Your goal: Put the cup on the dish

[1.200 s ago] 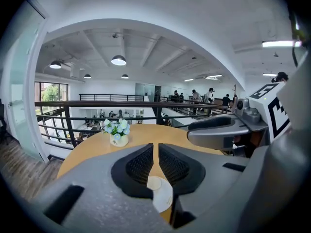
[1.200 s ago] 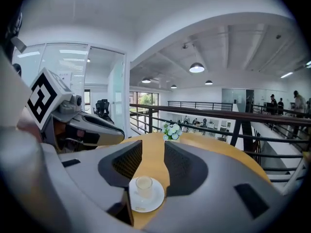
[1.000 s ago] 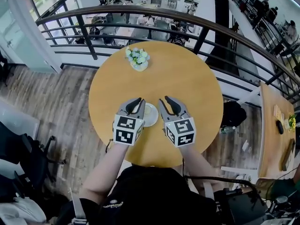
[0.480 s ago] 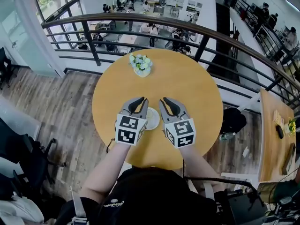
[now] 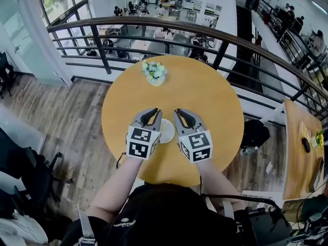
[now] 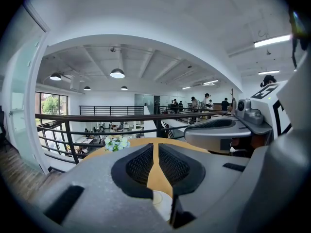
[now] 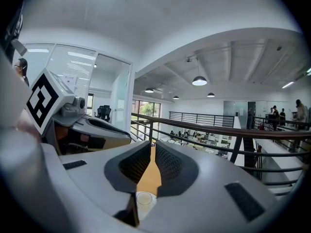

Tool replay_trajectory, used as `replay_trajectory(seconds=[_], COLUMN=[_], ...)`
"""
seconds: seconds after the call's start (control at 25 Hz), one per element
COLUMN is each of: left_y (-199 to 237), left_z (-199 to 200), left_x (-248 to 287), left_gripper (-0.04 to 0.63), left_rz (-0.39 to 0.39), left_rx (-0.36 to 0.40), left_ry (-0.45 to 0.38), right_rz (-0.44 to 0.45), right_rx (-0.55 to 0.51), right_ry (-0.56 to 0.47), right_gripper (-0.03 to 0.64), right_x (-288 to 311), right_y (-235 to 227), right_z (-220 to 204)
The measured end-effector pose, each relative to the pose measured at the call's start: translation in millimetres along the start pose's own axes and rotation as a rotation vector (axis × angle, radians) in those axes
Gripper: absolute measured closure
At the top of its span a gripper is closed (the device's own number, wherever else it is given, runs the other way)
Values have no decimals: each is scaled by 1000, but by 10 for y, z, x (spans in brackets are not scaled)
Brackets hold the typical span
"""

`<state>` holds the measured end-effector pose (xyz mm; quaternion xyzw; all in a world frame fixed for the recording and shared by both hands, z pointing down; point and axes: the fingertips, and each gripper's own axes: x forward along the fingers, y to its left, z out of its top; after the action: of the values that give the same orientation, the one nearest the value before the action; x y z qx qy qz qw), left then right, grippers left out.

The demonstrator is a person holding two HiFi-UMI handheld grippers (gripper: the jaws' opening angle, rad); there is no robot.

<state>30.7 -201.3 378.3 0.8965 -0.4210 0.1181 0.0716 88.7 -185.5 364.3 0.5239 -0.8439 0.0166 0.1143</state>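
A small white cup (image 7: 144,198) stands on a white dish (image 5: 168,132) near the front of the round yellow table (image 5: 205,96). The dish lies between my two grippers, partly hidden by them. My left gripper (image 5: 152,110) hovers over the dish's left side with its jaws together and nothing in them. My right gripper (image 5: 177,111) hangs just right of the dish; its jaws are closing, tips almost touching, with nothing between them. In the left gripper view the dish (image 6: 163,204) shows under the left gripper (image 6: 155,147). In the right gripper view the cup sits below the right gripper (image 7: 150,147).
A small pot of white and green flowers (image 5: 155,72) stands at the table's far edge. A dark metal railing (image 5: 225,32) curves round behind the table, with a lower floor beyond it. Wooden floor lies to the left.
The right gripper's jaws have drawn closer together. Both grippers stay beside the dish, and the cup has not moved.
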Motion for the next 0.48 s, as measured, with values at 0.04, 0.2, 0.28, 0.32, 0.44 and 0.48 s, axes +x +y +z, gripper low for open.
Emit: replay_trajectory(seconds=[0.04, 0.2, 0.28, 0.32, 0.44, 0.48], left_y=[-3, -10, -15, -20, -35, -35], left_z=[-3, -20, -30, -34, -43, -51], left_x=[-3, -13, -3, 5, 26, 27], left_gripper=[558, 558, 558, 558, 558, 558], left_rz=[0, -1, -2, -3, -4, -4], left_rx=[0, 0, 0, 0, -2, -2], left_ry=[1, 2, 4, 6, 12, 13], right_rz=[-1, -2, -1, -1, -2, -2], right_rx=[-1, 4, 5, 5, 5, 5], right_ry=[1, 2, 2, 3, 7, 7], right_gripper=[584, 589, 589, 589, 594, 595], right_x=[-3, -10, -10, -9, -11, -11], right_y=[-3, 6, 3, -4, -32, -34], right_z=[-4, -16, -19, -22, -36, -41])
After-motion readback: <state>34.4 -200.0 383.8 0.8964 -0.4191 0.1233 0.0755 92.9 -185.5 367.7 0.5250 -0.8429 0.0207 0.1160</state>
